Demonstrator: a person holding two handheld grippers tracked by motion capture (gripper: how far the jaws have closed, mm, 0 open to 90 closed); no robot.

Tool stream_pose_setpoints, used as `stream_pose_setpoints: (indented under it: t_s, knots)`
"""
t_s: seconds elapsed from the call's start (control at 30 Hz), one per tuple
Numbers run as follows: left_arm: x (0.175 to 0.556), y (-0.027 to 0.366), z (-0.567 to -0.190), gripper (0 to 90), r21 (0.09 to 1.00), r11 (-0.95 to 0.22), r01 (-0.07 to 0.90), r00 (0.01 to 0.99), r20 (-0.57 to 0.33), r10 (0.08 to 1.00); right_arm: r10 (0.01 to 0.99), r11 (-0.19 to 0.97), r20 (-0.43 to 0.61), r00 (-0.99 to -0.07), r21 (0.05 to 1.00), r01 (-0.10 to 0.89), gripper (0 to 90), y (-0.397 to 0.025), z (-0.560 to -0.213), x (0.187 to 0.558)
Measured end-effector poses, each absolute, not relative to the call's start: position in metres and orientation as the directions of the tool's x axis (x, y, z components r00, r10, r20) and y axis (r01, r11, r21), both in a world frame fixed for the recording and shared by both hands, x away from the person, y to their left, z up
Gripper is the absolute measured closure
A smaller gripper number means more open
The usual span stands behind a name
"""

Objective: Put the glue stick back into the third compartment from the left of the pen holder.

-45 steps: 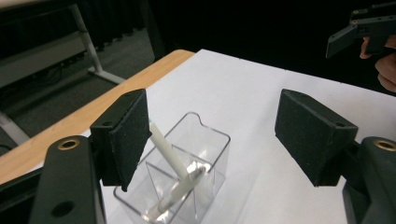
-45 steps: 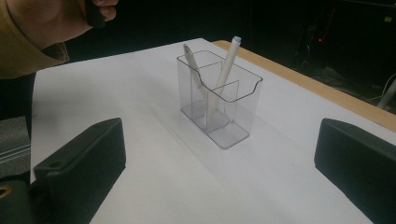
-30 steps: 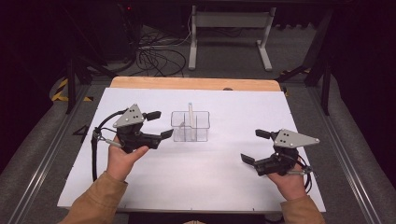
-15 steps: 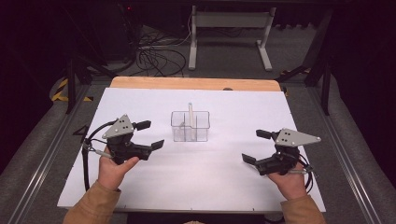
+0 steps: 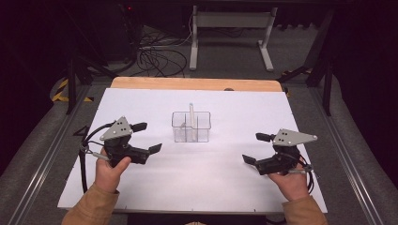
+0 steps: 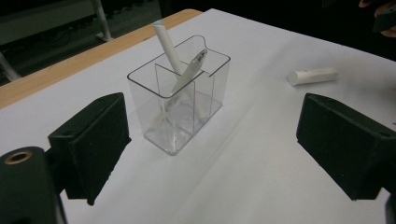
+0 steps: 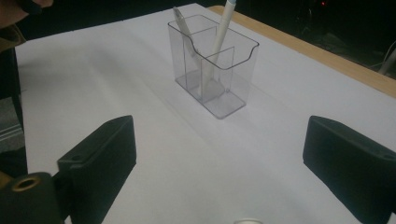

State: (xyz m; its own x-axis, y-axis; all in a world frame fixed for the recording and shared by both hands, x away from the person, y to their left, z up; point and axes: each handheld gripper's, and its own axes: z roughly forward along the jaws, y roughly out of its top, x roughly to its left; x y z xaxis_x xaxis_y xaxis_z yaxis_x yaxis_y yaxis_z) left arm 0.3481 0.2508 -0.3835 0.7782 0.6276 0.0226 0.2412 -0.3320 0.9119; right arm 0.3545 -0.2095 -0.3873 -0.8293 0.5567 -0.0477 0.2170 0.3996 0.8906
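High view: clear holder (image 5: pixel 191 127) at counter centre, two pens (image 6: pixel 180 70) inside, a white cap (image 6: pixel 312 75) loose at its 4 o'clock. Left gripper (image 5: pixel 144 138) and right gripper (image 5: pixel 252 147) both spread, empty. Risk: the light holder tips if a jaw clips it.

Person is holding the black two-jaw left gripper (image 5: pixel 144 138) and black two-jaw right gripper (image 5: pixel 256 148) low, apart, jaws spread wide, facing inward.
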Motion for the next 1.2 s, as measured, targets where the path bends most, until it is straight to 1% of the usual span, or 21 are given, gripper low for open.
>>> stream_pose_setpoints:
  t_s: [0.5,0.6,0.67,0.73,1.0,1.2]
  knots:
    - [0.344,0.254,-0.382,8.3,0.914,-0.332,0.232,0.758,0.044,0.65,0.584,0.494,-0.068,-0.809,0.821,0.287,16.1,-0.206,-0.393,0.359]
    - [0.343,0.256,-0.382,7.5,0.915,-0.328,0.235,0.761,0.037,0.648,0.589,0.514,-0.065,-0.806,0.799,0.312,18.4,-0.205,-0.396,0.36]
    - [0.344,0.257,-0.383,6.9,0.916,-0.322,0.241,0.765,0.025,0.643,0.597,0.526,-0.08,-0.798,0.791,0.314,23.1,-0.204,-0.397,0.36]
    - [0.344,0.258,-0.383,6.9,0.917,-0.318,0.24,0.763,0.024,0.646,0.601,0.538,-0.088,-0.795,0.78,0.32,25.4,-0.203,-0.398,0.36]
    - [0.345,0.26,-0.384,6.6,0.916,-0.325,0.236,0.767,0.03,0.641,0.611,0.593,-0.091,-0.786,0.711,0.378,28.6,-0.199,-0.408,0.366]
    - [0.342,0.257,-0.382,6.4,0.916,-0.33,0.229,0.769,0.038,0.638,0.624,0.624,-0.119,-0.772,0.671,0.401,31.0,-0.196,-0.413,0.368]
